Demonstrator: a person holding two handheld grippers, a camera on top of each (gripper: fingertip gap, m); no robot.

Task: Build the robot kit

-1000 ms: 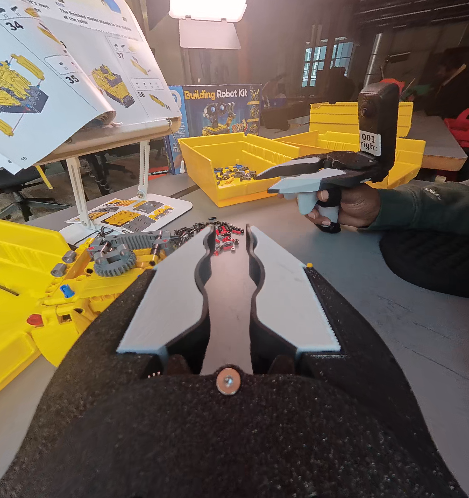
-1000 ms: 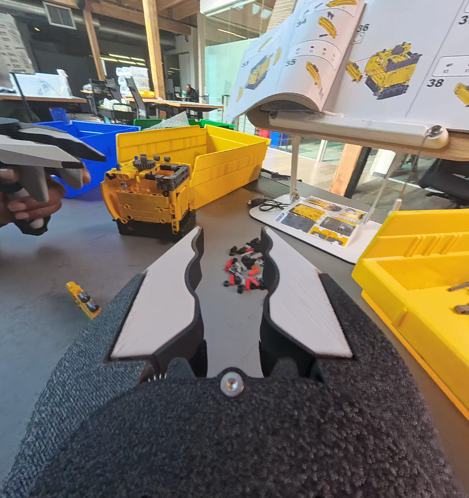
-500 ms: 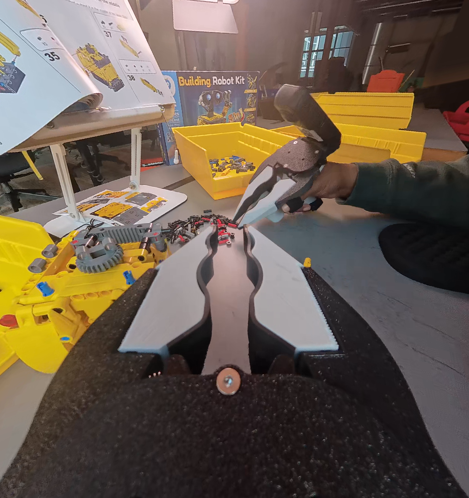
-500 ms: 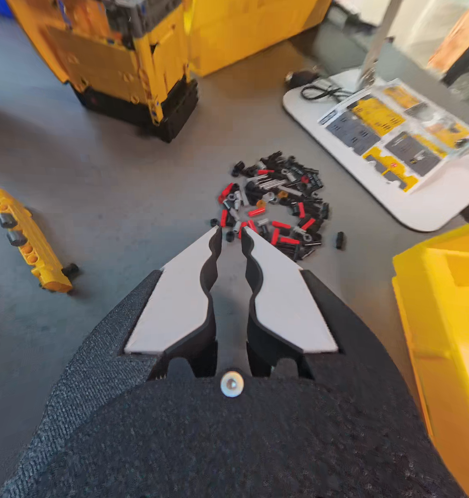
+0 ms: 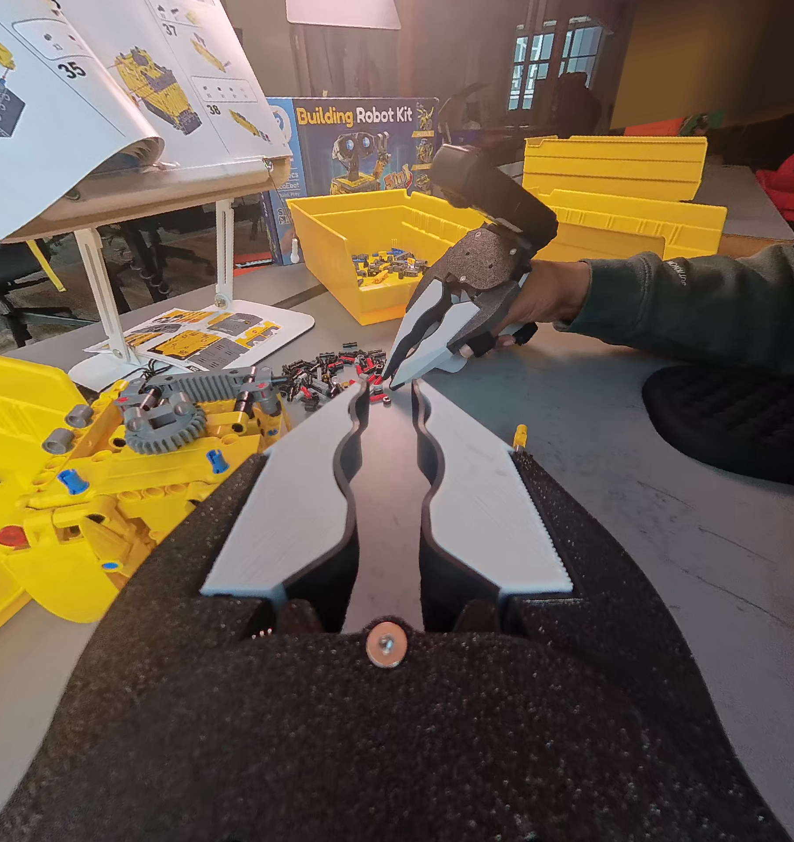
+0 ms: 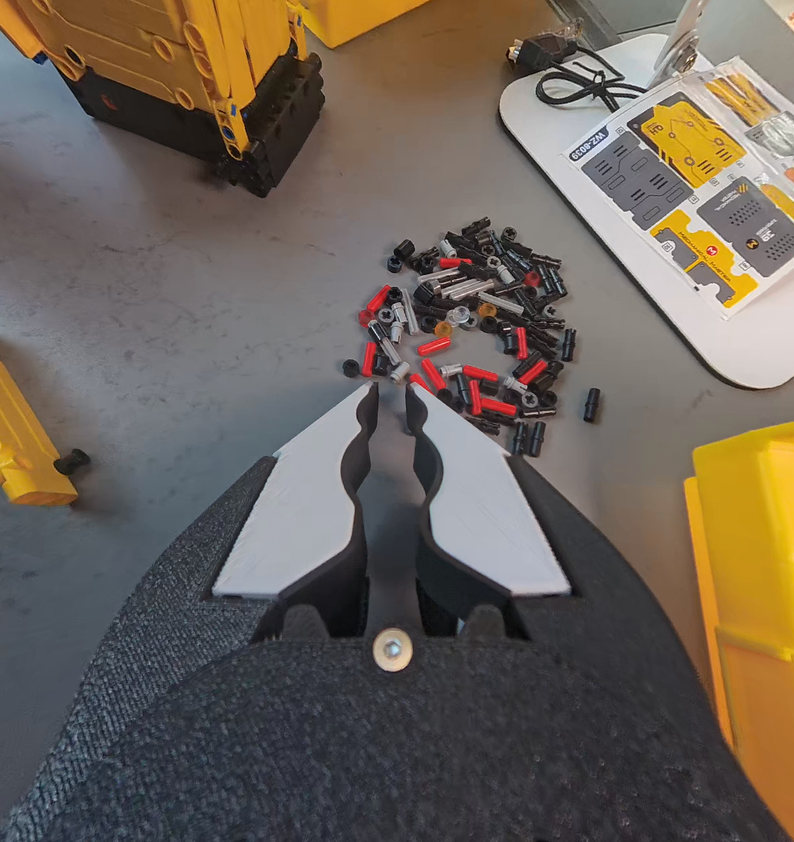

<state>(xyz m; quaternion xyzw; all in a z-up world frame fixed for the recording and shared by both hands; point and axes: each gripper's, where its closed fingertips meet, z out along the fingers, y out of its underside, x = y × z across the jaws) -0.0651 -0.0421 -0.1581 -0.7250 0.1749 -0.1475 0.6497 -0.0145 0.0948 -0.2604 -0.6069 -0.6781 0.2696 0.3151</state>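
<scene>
The right claw (image 6: 391, 387), tips slightly apart and empty, hangs at the near edge of the pin pile (image 6: 472, 328) at frame centre on the grey surface (image 6: 158, 282). The left claw (image 5: 388, 392), apart and empty, hovers beside the yellow model (image 5: 126, 460).

Pile of small pins (image 6: 472, 328) between brick model (image 6: 194, 86) and stand base (image 6: 687, 218).

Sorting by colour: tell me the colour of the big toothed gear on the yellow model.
Grey. The gear shows best in the left wrist view.
</scene>
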